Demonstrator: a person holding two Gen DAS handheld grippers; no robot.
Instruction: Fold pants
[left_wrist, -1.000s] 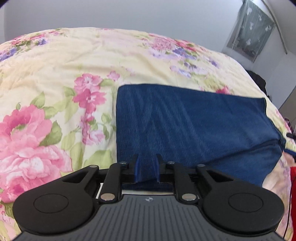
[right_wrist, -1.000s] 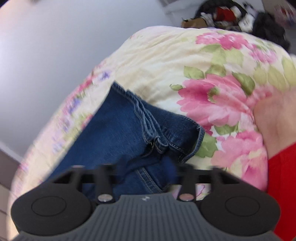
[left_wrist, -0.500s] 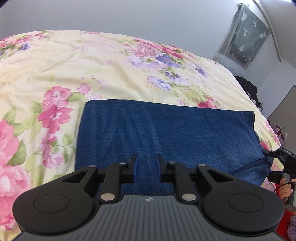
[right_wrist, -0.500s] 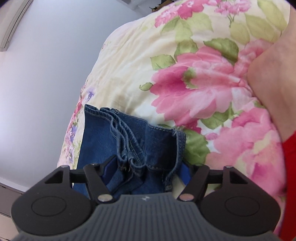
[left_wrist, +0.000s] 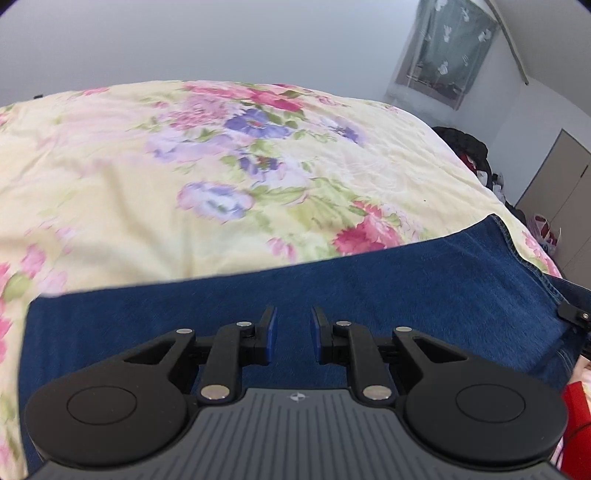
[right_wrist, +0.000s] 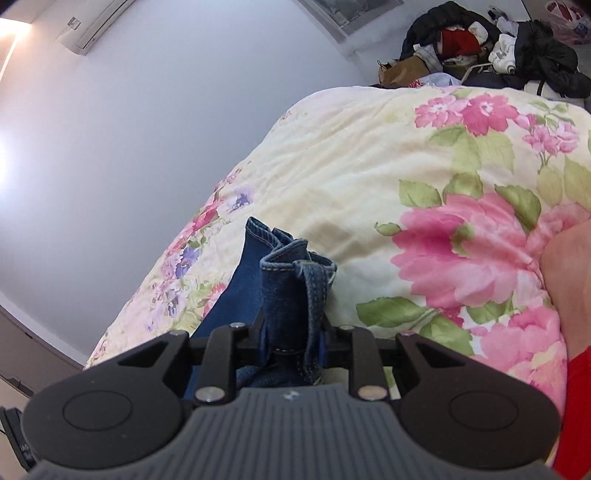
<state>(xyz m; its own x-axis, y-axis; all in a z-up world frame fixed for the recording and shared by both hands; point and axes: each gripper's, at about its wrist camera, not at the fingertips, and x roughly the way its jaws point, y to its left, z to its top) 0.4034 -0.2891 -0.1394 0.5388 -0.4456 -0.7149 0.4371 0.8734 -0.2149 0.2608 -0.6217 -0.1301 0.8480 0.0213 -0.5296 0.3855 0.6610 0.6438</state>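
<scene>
On the floral quilt (left_wrist: 147, 192), unlabelled jeans (right_wrist: 291, 288) sit clamped in right jaws.

A floral quilt (left_wrist: 229, 177) in cream, pink and purple covers the bed beneath a plain pale wall (right_wrist: 155, 122). A patterned curtain (left_wrist: 448, 51) hangs in one corner, an air conditioner (right_wrist: 94, 27) sits high up, and heaped clothes (right_wrist: 491, 37) (dark jackets, something red) lie beyond the bed.
</scene>
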